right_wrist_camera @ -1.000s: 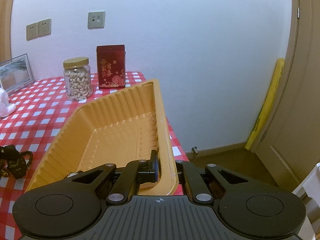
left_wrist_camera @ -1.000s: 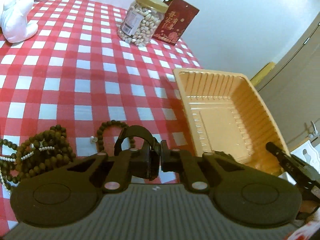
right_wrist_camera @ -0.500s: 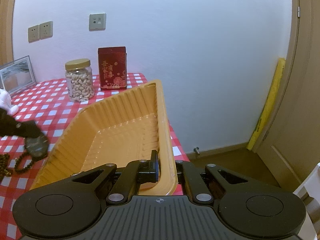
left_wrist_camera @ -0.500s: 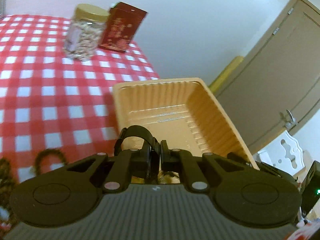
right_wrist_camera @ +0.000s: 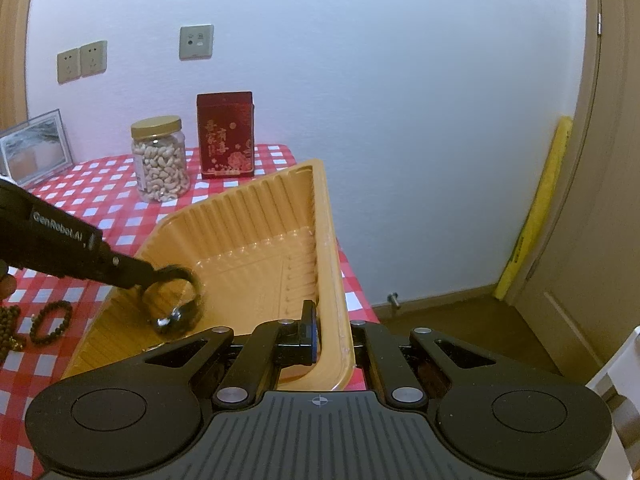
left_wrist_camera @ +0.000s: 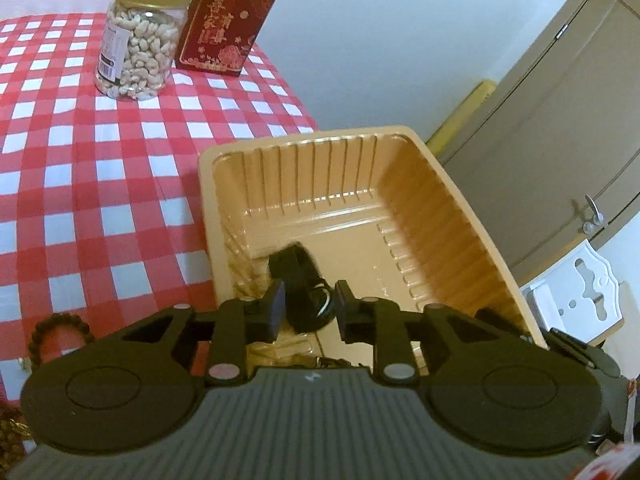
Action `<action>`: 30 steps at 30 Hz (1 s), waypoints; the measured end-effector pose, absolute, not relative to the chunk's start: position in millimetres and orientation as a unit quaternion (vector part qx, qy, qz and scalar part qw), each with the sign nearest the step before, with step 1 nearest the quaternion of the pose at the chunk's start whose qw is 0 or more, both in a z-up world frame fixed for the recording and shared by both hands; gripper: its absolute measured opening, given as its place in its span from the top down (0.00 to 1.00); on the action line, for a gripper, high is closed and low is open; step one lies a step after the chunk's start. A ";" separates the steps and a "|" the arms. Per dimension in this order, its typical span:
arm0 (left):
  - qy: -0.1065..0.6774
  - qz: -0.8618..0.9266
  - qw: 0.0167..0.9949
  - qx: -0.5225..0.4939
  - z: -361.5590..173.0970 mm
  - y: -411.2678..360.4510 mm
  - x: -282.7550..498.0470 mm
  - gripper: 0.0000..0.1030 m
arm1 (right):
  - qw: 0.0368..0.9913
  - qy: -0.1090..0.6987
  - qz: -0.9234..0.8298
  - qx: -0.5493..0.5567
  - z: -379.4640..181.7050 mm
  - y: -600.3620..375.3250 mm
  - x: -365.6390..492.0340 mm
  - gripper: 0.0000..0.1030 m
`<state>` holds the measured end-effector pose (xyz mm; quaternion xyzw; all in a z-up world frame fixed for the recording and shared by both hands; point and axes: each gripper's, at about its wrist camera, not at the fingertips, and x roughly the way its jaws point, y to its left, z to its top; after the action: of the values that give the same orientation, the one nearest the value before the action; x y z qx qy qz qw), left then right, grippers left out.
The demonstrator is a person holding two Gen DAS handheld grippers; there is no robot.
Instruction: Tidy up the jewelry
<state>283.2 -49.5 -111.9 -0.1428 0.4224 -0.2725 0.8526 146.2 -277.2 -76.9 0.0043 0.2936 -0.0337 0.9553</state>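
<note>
A: Start at the far left, taking the tray as the landmark. What lies there?

B: Left of the orange tray (right_wrist_camera: 224, 216), on the red-checked counter (left_wrist_camera: 80, 152), sits a small dark bead bracelet (right_wrist_camera: 51, 322), with more dark beads (right_wrist_camera: 9, 332) just beyond it at the frame's edge.

A: And behind the tray?

B: A clear jar of cashews (left_wrist_camera: 138, 40) with a gold lid; its label is too small to read. Just right of it stands a dark red box (left_wrist_camera: 230, 20) with gold Chinese characters and flowers, which I cannot read with certainty.

A: The left gripper?

B: The left gripper (left_wrist_camera: 309, 306) reaches over the tray's left wall, and its side reads "GenRobot.AI". Its jaws stand apart, holding nothing.

A: Where is the jewelry piece?

B: A black watch (right_wrist_camera: 174, 302) with a shiny round case is inside the tray, near the left wall, just in front of those parted jaws. It looks blurred, so I cannot tell whether it rests on the tray floor.

A: And the right side?

B: The right gripper (right_wrist_camera: 332, 336) has its jaws clamped on the tray's right rim, one finger (right_wrist_camera: 308, 334) inside the wall, and the tray is tilted up.
</note>
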 end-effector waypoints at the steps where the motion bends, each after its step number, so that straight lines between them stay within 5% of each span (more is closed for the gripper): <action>1: 0.421 -0.271 0.853 -0.146 -110.6 -46.9 282.5 0.78 | 0.955 0.295 -0.034 0.005 -77.0 -277.4 146.6 0.96; 12: 0.399 -0.228 0.871 -0.171 -92.2 12.4 254.2 0.78 | 0.955 0.296 -0.034 0.004 -77.1 -278.1 150.7 0.96; 30: 0.413 -0.122 0.902 0.001 -137.1 61.0 221.6 0.77 | 0.952 0.303 -0.038 0.006 -81.6 -281.5 154.0 0.96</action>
<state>221.6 61.0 -137.1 0.0015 0.4134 -0.1225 0.9023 154.0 -281.4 -81.6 0.0058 0.3028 -0.0382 0.9523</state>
